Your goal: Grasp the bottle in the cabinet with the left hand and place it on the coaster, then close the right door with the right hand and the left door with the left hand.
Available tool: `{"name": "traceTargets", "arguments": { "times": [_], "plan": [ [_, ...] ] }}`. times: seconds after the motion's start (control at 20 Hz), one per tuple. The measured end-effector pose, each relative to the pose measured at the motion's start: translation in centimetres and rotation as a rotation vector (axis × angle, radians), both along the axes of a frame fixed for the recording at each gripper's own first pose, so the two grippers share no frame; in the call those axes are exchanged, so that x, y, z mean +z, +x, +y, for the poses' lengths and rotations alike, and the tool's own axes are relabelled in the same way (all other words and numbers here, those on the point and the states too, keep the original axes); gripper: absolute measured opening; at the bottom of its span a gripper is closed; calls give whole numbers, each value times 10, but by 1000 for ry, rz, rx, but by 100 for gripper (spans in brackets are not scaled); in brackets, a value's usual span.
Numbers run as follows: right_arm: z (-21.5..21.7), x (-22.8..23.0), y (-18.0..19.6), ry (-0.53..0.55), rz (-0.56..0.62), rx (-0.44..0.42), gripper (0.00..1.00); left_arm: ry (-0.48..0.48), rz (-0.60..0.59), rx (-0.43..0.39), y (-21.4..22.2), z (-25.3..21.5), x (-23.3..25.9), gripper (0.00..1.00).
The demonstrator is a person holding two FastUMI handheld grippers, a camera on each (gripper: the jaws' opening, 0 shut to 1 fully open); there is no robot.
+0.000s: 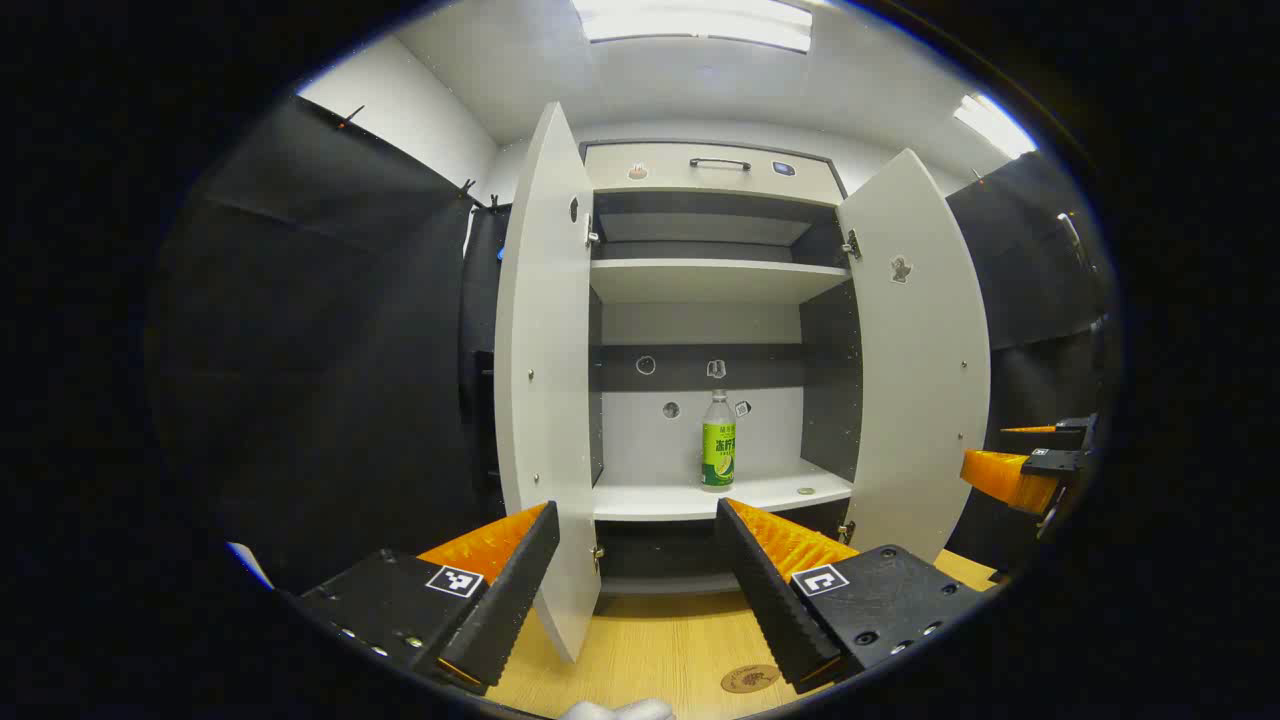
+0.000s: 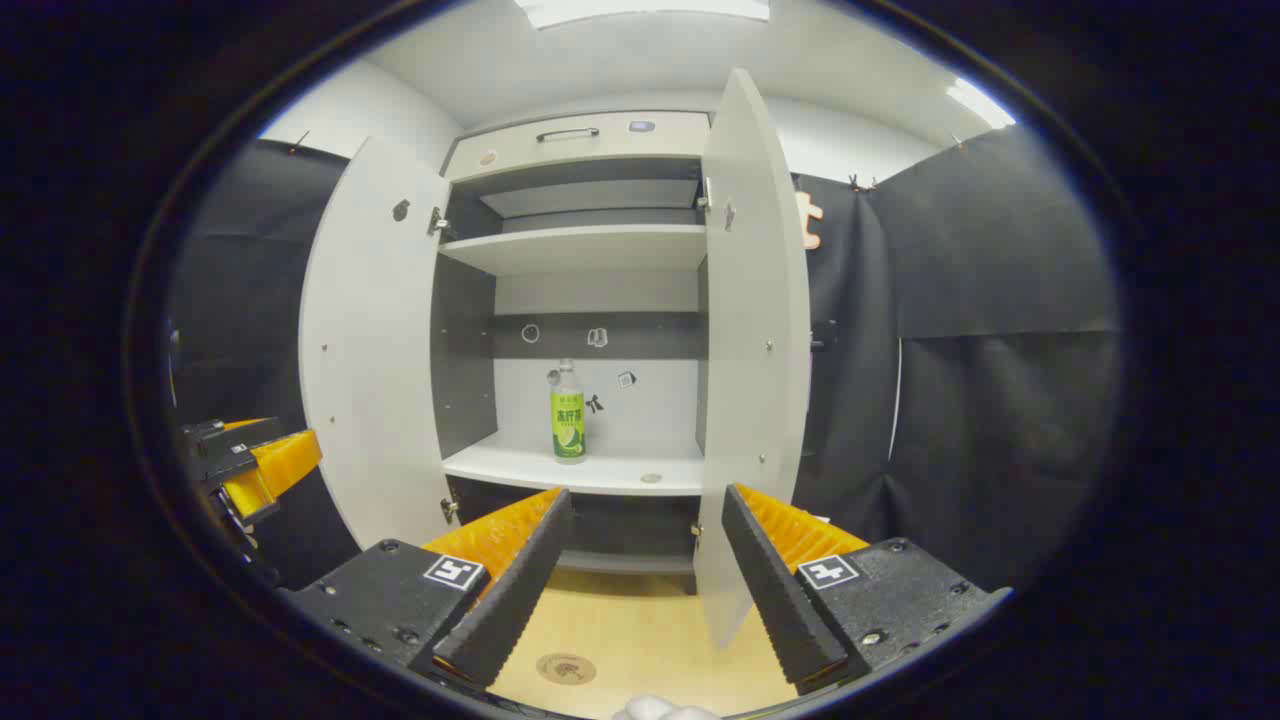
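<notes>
Green-labelled tea bottle (image 1: 717, 441): upright on cabinet shelf (image 1: 680, 500), both doors open. Left tongs (image 1: 634, 560) spread, empty, well short. Right tongs (image 2: 646, 548) spread, idle. Approach level, straddle label mid-body; coaster (image 1: 749, 678) waits on wooden surface (image 1: 650, 640) below.

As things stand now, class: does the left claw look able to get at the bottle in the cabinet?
Probably yes. Both doors stand open, the bottle stands upright and alone on the lower shelf, and the left claw is open and pointed toward it. It is still well short, so it must travel forward.
</notes>
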State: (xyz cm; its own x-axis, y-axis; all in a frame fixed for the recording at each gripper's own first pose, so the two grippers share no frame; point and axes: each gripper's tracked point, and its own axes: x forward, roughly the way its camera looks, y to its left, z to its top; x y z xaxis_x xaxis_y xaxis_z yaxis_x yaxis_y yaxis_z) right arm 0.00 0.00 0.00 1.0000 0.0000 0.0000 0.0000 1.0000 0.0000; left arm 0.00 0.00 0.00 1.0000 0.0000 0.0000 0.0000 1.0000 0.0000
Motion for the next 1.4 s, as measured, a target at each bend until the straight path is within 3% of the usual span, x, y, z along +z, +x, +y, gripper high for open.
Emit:
{"name": "traceTargets", "arguments": {
  "times": [0.8,1.05,1.4],
  "plan": [
    [4,3,12,-26,15,7,99,15,20,-23,47,-9,-7,95],
    [3,5,16,-36,24,-2,99,5,-6,-67,112,-31,-5,96],
    [0,12,24,-49,33,-28,99,-35,-12,-118,247,-85,-20,96]
  ]
}}
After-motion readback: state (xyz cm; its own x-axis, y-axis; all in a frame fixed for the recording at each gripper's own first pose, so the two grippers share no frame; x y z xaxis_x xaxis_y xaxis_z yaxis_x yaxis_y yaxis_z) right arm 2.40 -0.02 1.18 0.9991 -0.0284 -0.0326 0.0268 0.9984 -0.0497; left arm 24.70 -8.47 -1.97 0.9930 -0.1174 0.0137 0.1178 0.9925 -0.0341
